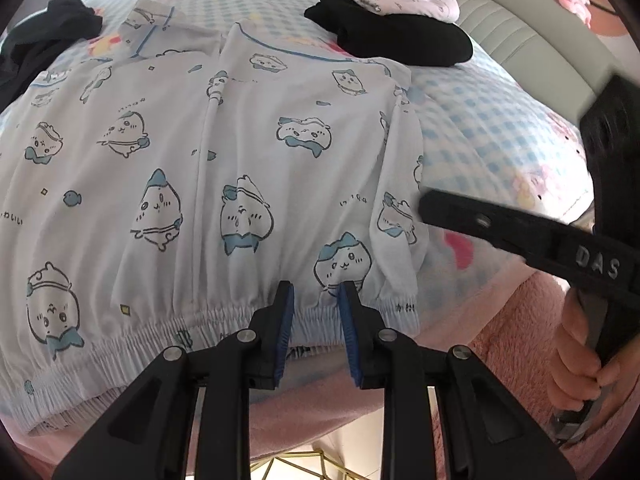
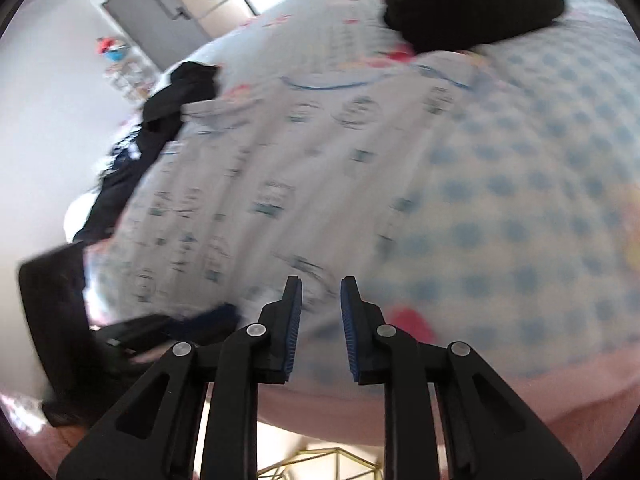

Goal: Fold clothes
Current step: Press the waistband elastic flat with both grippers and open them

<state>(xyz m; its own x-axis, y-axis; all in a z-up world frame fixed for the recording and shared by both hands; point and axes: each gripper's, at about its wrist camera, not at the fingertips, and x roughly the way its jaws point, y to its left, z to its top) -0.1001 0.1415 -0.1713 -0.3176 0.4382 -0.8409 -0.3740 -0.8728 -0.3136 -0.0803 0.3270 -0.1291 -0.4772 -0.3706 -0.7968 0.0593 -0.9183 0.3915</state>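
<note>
White pajama bottoms point(image 1: 224, 168) printed with blue cartoon animals lie spread on the bed, elastic waistband point(image 1: 200, 320) nearest me. My left gripper point(image 1: 316, 296) sits at that waistband, jaws apart, with the hem running between them and the pads not pressing it. My right gripper point(image 2: 321, 296) is open with nothing between its fingers, above the right edge of the pajama bottoms point(image 2: 260, 184). That view is blurred. In the left wrist view one of its fingers point(image 1: 460, 220) reaches the garment's right side, held by a hand point(image 1: 576, 360).
A folded black garment point(image 1: 392, 36) with a pink one point(image 1: 408, 0) on top lies far right. Crumpled black clothes point(image 1: 48, 32) lie far left, beside another white printed piece point(image 1: 160, 28). Blue-check sheet point(image 1: 480, 128), pink fleece blanket point(image 1: 500, 340) at the near edge, grey headboard point(image 1: 520, 32).
</note>
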